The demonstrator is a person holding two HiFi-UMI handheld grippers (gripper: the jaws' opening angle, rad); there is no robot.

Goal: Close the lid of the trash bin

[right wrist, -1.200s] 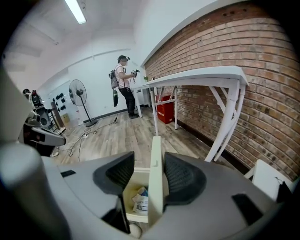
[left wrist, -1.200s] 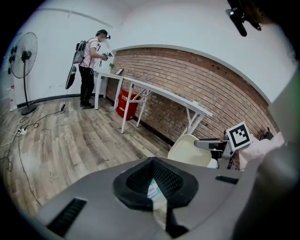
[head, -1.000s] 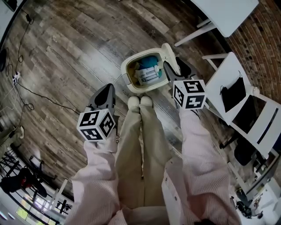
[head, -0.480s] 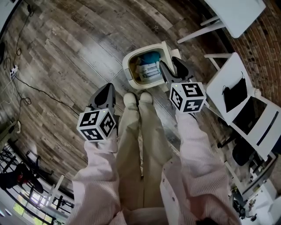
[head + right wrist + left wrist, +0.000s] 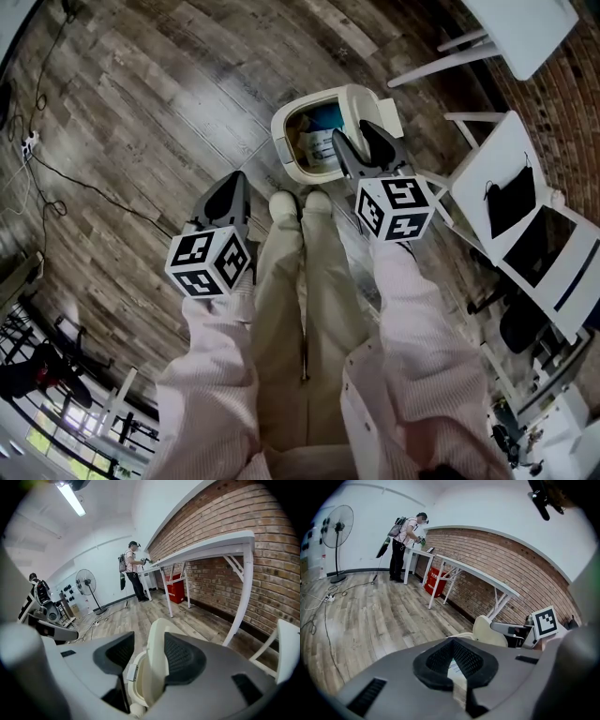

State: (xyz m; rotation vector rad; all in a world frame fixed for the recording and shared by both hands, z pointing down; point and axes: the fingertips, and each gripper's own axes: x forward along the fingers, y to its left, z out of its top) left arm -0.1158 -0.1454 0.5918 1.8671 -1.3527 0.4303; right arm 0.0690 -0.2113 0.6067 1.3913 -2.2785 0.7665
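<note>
Bin duty: a person in pale pink sleeves is standing over a cream plastic trash bin (image 5: 284, 148) on the grey wood-plank floor (image 5: 141, 94), just ahead of their shoes, holding a gripper in each hand. The bin's hinged cream lid (image 5: 370, 103) is standing upright at the far side of the rim, leaving blue and white rubbish (image 5: 317, 131) showing inside.

The right gripper (image 5: 353, 138) is straddling the lid's free top edge. In the right gripper view its jaws are standing spread, with the lid (image 5: 157, 653) rising between them. The right pad (image 5: 180, 658) is lying against it or just beside it, and the left pad (image 5: 115, 656) is sitting clear, so nothing is being pinched. The left gripper (image 5: 232, 187) is hanging apart from the bin on the person's left, its jaws pressed together at the tips on nothing.

The lid is looking like light, stiff, smooth moulded plastic that should be swinging easily on its hinge. The best place to take it is probably near that top edge, farthest from the hinge, pushing on the back face instead of squeezing. Once past upright it may be dropping under its own weight. The bin itself seems light enough to be sliding on the floor under a hard shove.
</note>
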